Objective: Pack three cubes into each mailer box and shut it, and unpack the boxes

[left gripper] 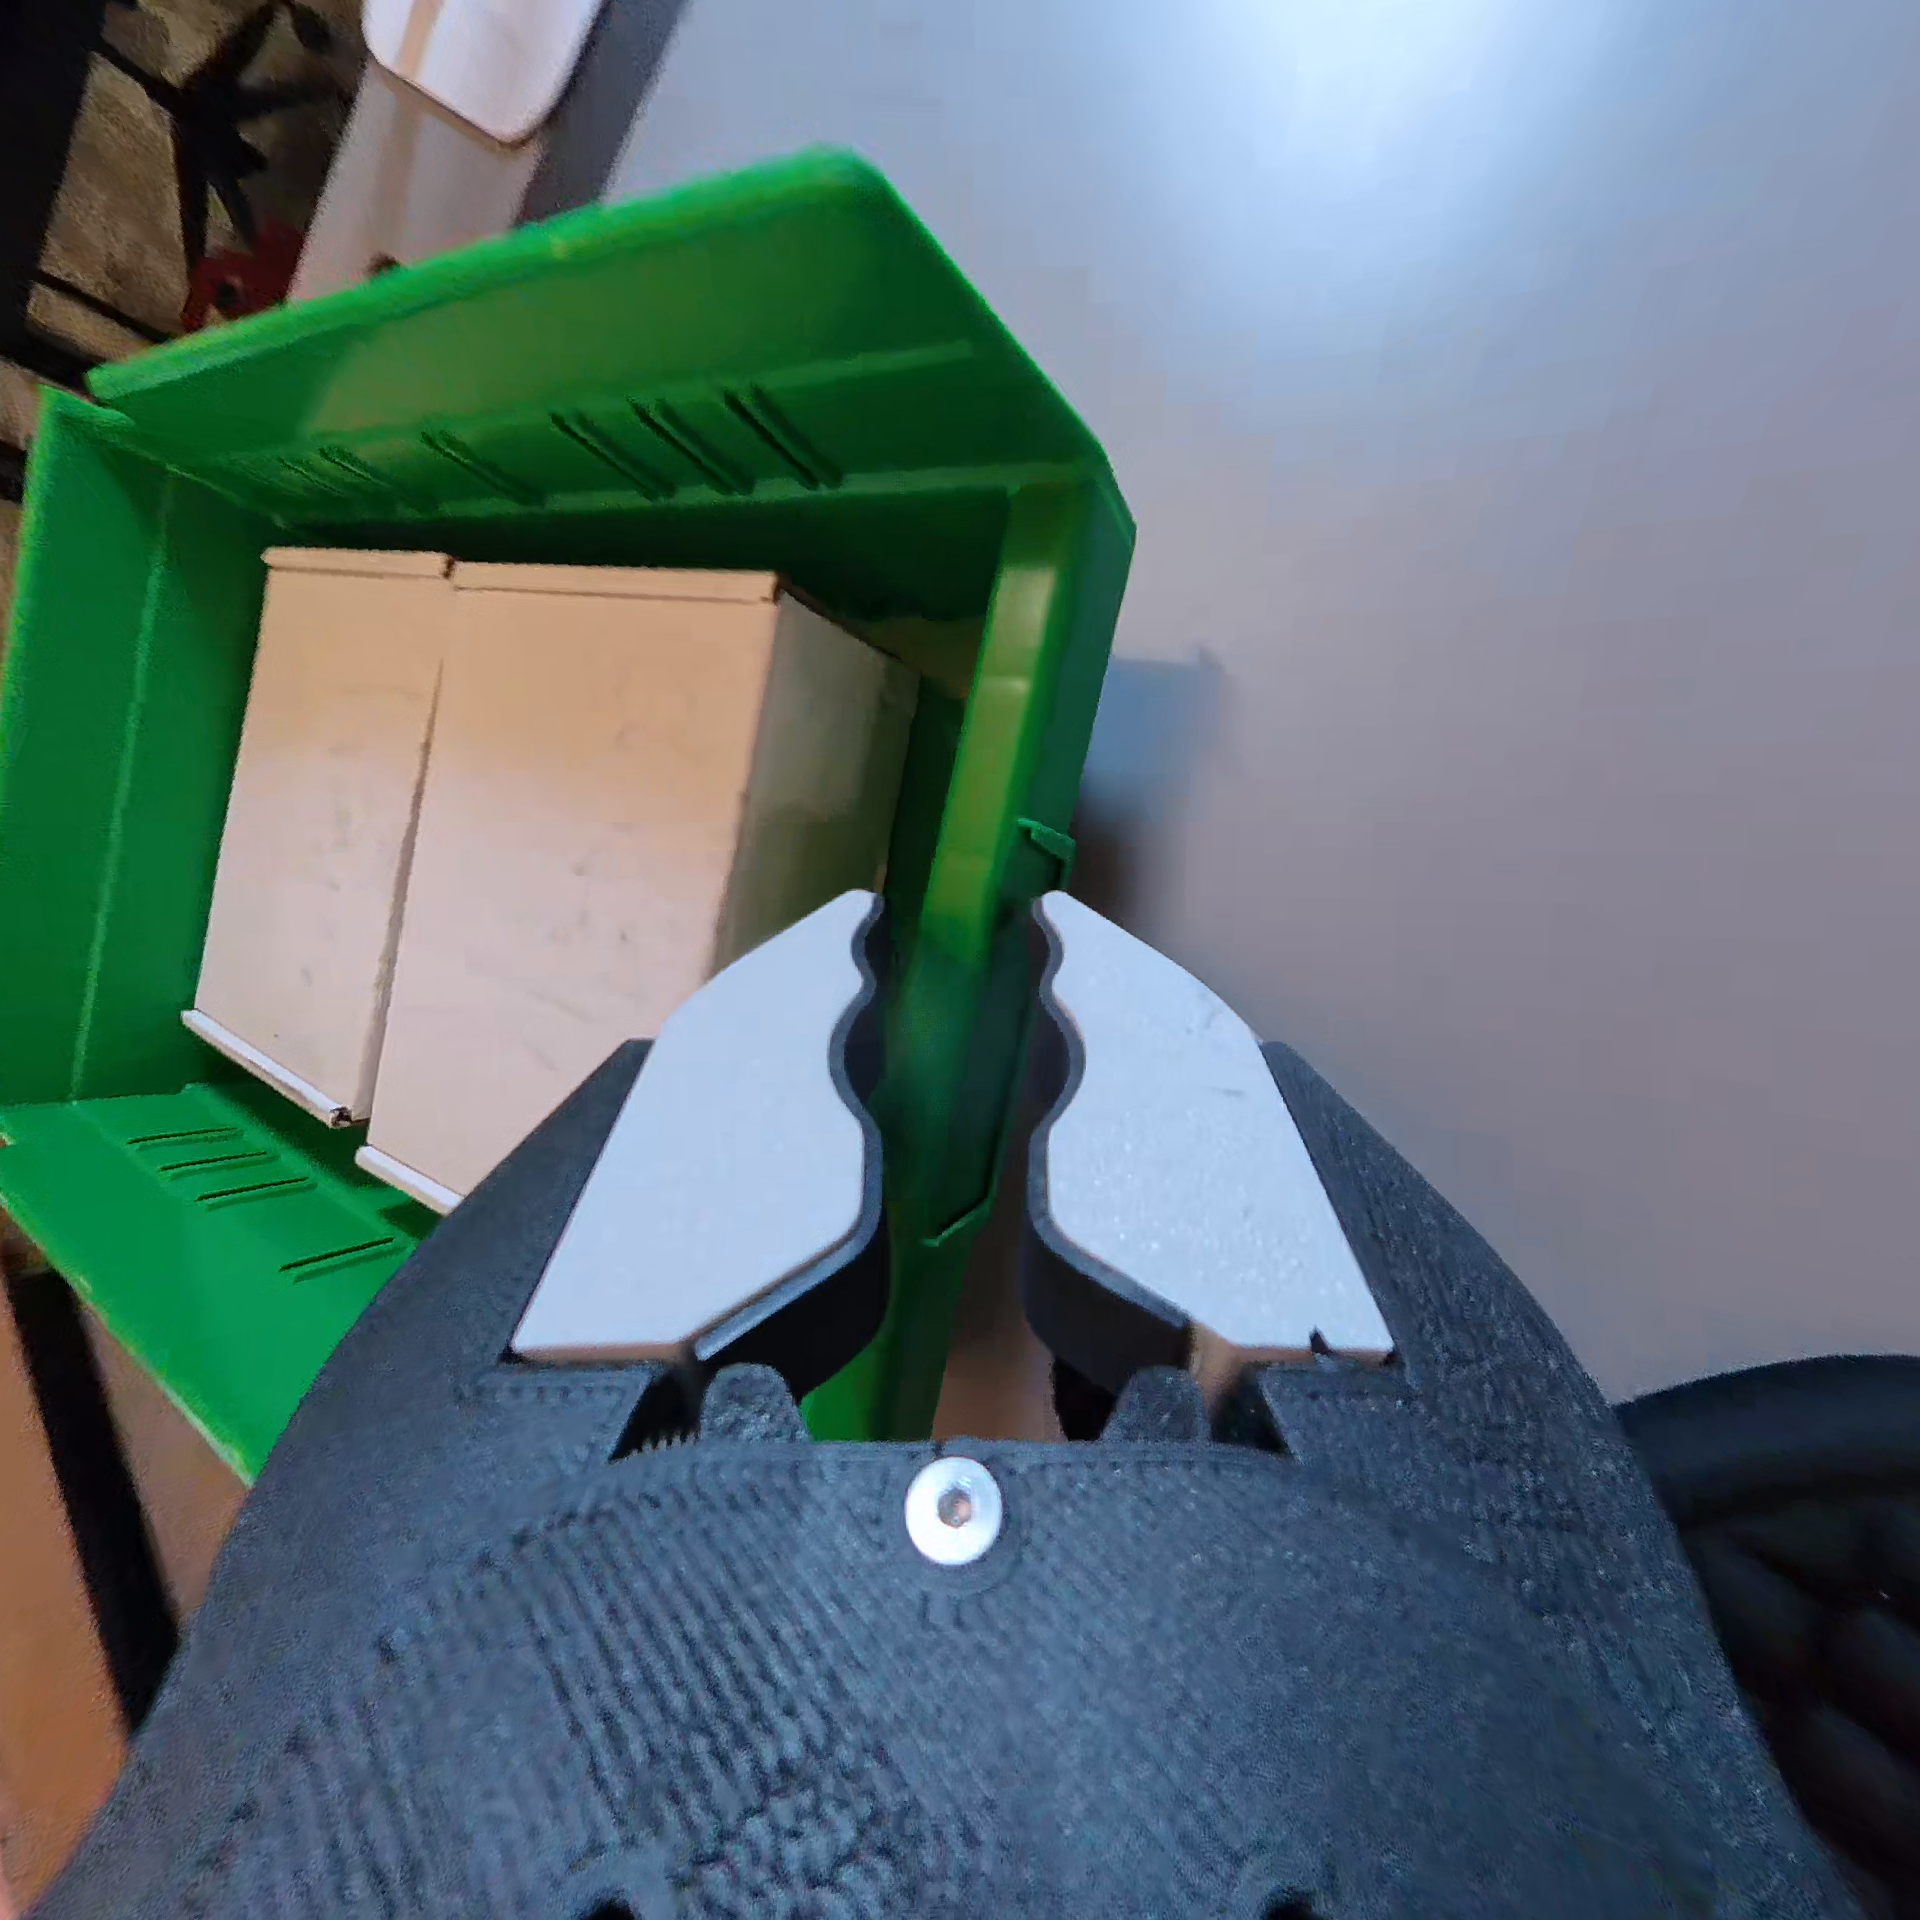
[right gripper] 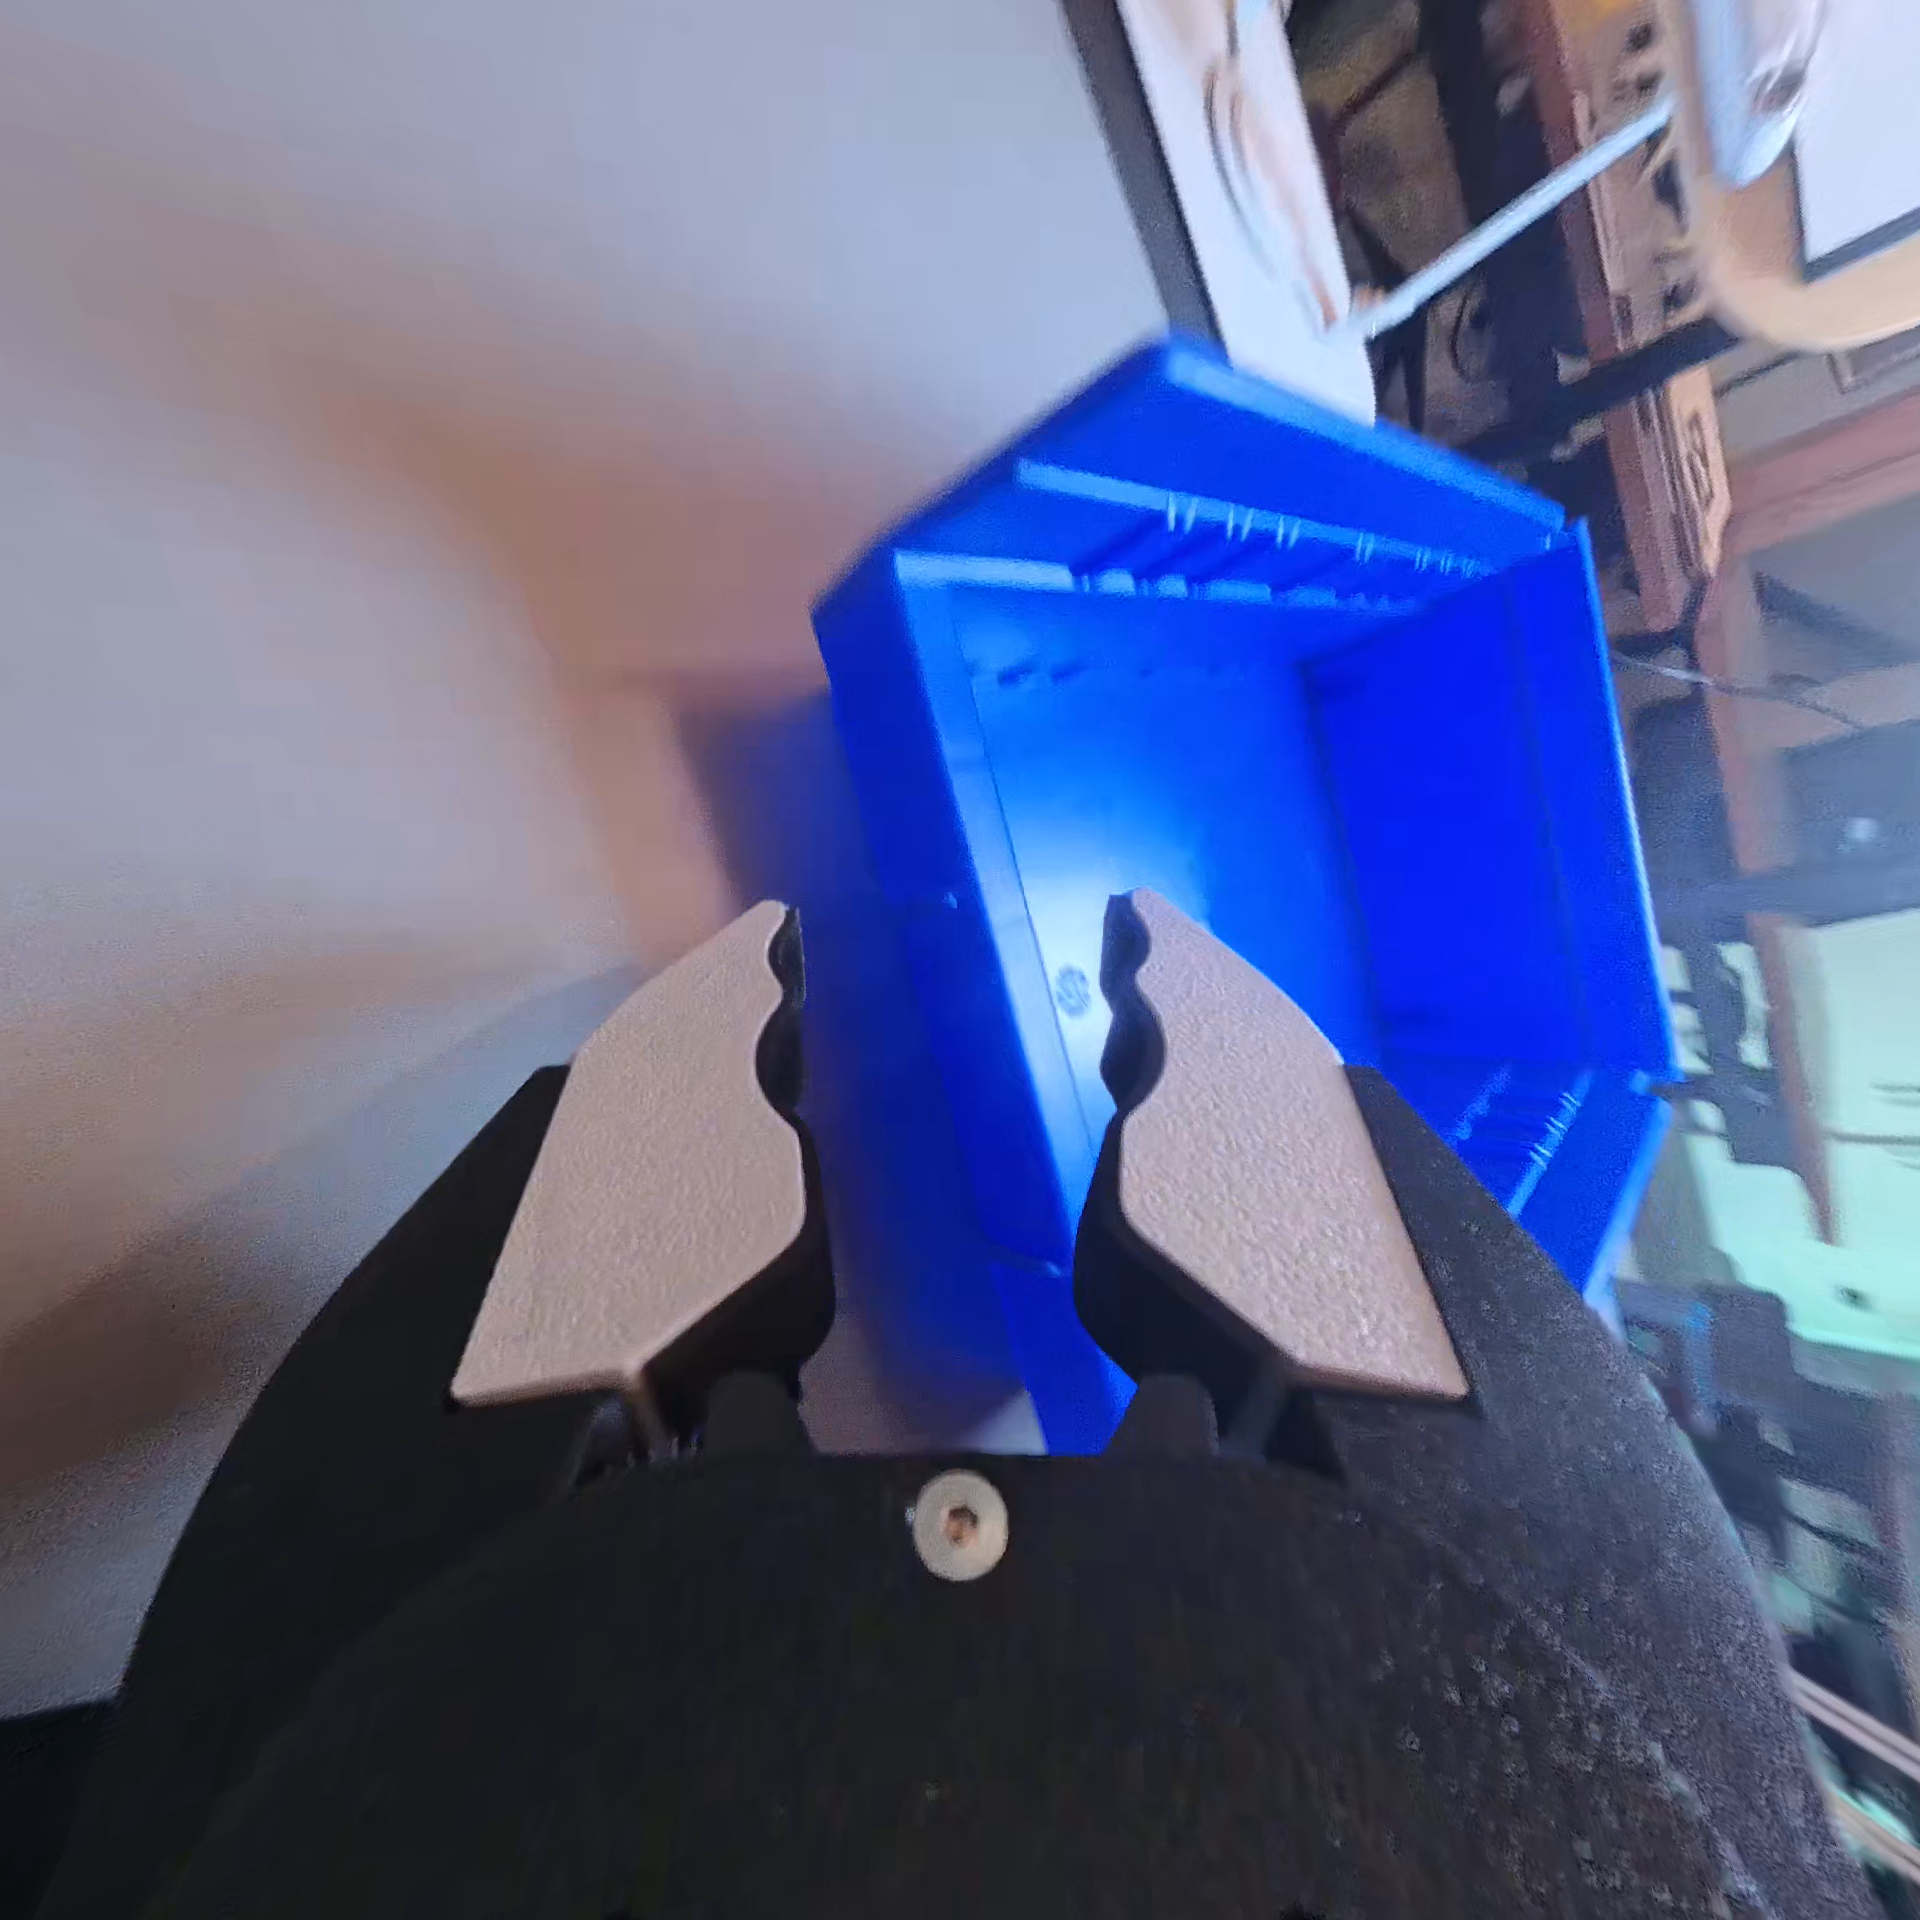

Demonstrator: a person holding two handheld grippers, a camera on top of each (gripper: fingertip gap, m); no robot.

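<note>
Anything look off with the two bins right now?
Nothing damaged or spilled. The green bin holds two closed mailer boxes; the blue bin looks empty. Each claw straddles a bin wall.

Left gripper [left gripper: 956,914] is pinching the side wall of the green bin [left gripper: 997,727], which hangs tilted over the white table [left gripper: 1507,520] with two mailer boxes [left gripper: 582,862] side by side inside.

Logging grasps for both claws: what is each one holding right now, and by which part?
Left claw grips the green bin by its side wall. Right claw straddles the blue bin's side wall; a firm clamp cannot be told.
</note>
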